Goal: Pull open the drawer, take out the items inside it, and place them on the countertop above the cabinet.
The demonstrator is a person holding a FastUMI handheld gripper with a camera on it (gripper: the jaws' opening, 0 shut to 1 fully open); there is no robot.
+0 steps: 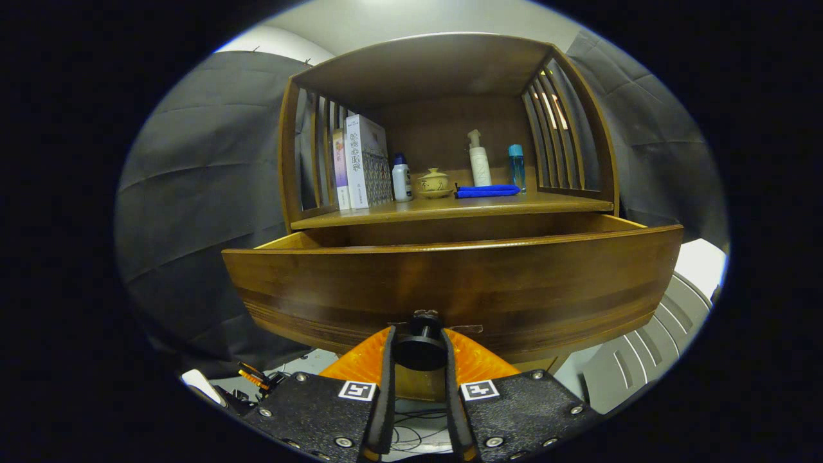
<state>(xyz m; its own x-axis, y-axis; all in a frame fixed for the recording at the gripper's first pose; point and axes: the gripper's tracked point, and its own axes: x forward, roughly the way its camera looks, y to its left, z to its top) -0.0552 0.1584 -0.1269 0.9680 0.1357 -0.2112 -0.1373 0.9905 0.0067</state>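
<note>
Jaws of my gripper (419,350) pinch the drawer knob (420,349) between them, with the pulled-out drawer (450,289) straight ahead and its hidden contents above and beyond.

Grey cloth wall (199,212) hangs behind, a pale ceiling (386,22) above, a white slatted panel (643,360) lower right

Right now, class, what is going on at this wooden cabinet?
A person's handheld tool is closed on the round black knob of the drawer, a finger on each side. The drawer is pulled partway out, though its contents are hidden behind the front panel. On the countertop above stand books, a small white bottle, a lidded cup, a blue cloth, a pump bottle and a blue bottle.
</note>
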